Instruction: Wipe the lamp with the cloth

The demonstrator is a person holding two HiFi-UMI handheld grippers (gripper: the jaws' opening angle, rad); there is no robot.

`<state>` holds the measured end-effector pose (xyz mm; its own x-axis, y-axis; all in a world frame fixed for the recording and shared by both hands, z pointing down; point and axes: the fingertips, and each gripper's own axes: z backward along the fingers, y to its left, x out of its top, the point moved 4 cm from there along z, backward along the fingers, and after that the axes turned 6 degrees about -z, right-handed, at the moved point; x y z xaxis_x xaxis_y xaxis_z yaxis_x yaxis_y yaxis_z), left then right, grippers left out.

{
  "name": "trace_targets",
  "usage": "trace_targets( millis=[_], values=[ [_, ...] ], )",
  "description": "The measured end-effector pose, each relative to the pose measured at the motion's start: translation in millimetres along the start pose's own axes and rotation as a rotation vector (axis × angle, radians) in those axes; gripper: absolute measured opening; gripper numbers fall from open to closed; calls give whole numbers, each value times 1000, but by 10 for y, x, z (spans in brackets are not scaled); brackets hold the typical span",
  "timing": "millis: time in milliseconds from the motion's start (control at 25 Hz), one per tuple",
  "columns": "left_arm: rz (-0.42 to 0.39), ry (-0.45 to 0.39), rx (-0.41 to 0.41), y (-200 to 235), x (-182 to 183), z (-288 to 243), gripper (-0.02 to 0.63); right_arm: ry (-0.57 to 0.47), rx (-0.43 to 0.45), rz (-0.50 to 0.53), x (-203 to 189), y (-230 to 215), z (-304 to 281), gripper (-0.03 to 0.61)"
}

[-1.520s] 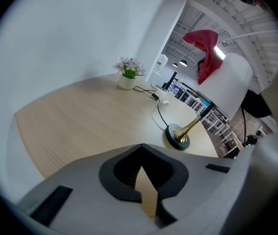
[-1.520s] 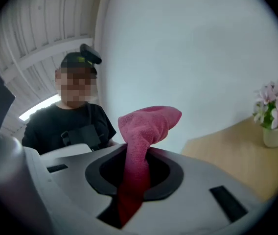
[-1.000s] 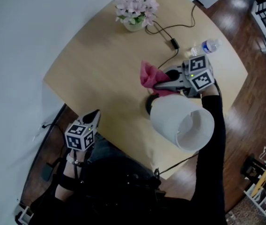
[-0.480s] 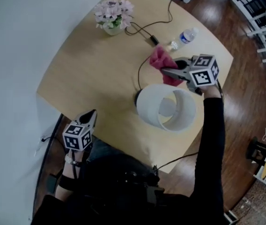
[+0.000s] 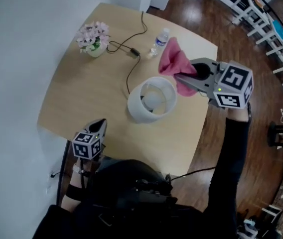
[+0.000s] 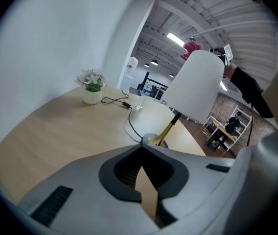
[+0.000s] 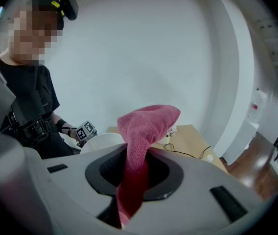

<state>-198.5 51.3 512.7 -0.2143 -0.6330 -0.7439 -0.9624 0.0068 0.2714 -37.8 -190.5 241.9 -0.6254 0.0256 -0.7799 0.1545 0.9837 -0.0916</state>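
The lamp (image 5: 151, 99) stands upright near the middle of the desk (image 5: 76, 98), its white shade open toward the head camera; the left gripper view shows a brass stem rising tilted from a round base. Its cord (image 5: 129, 76) runs back across the desk past a flower pot (image 5: 94, 40) and a bottle (image 5: 162, 37) at the far edge. The right gripper (image 5: 177, 76) hangs above the desk on the shade's right, its jaws closed on a pink cloth (image 5: 174, 62) that passes between them and bunches up beyond the tips. The cloth is near the shade's top rim; in the head view a narrow gap separates them. The left gripper (image 5: 99, 125) is at the desk's near edge, well apart from the lamp and pointing toward it, its jaws closed together with nothing between them.
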Motion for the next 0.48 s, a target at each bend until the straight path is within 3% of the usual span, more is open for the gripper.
trace_targets(
  millis=[120, 320, 480],
  values=[
    [-42, -1, -41, -113, 76, -10, 5, 92, -59, 73, 160, 242, -110, 74],
    [-71, -30, -80, -213, 160, 97, 5, 255, -22, 219, 277, 622, -506, 74],
    [-73, -31, -104, -214, 115, 127, 5, 329, 36, 285, 308, 907, -711, 74]
  ],
)
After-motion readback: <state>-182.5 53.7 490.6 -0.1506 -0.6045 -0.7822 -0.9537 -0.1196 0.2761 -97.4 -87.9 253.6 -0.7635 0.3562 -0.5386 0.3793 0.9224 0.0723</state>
